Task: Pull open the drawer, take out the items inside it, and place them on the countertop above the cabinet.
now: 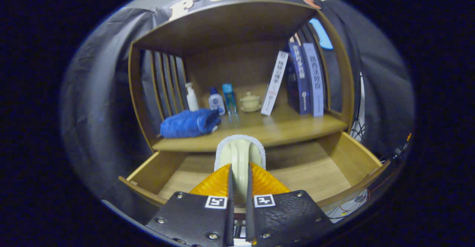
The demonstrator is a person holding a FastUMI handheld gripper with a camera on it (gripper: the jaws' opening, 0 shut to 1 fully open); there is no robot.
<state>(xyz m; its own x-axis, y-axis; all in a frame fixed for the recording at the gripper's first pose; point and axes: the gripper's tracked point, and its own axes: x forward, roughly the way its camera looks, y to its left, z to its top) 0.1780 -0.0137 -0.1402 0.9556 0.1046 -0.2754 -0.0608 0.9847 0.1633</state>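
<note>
We see the gripper (237, 182) clenched on a brush (240, 158), both fingers pressed against its smooth, pale, glossy handle, which runs forward between them to a rounded head edged in fuzzy white pile. The brush hangs above the open drawer (315, 172), a shallow wooden tray with pale, fine-grained boards for a floor and slanted side walls; the part of its floor we can see is bare. The brush's head reaches as far as the front lip of the countertop (289, 130), a flat wooden board that forms the floor of an open-fronted cabinet (230, 24) with a curved roof and slatted sides.

On the countertop we count one blue towel (190, 123), plush and ribbed, rolled into a soft bundle at the left near the front edge. Behind it stand three bottles in a row: one white pump bottle (191, 97) next to the slats, one squat white bottle (216, 101) with a blue cap, and one slim, clear blue bottle (229, 98). Next to them sits one small cream pot (250, 101), rounded and lidded, on a saucer. Further right are three books: one white book (274, 83) leaning on two dark blue books (306, 78) that stand upright against the right-hand slats.
</note>
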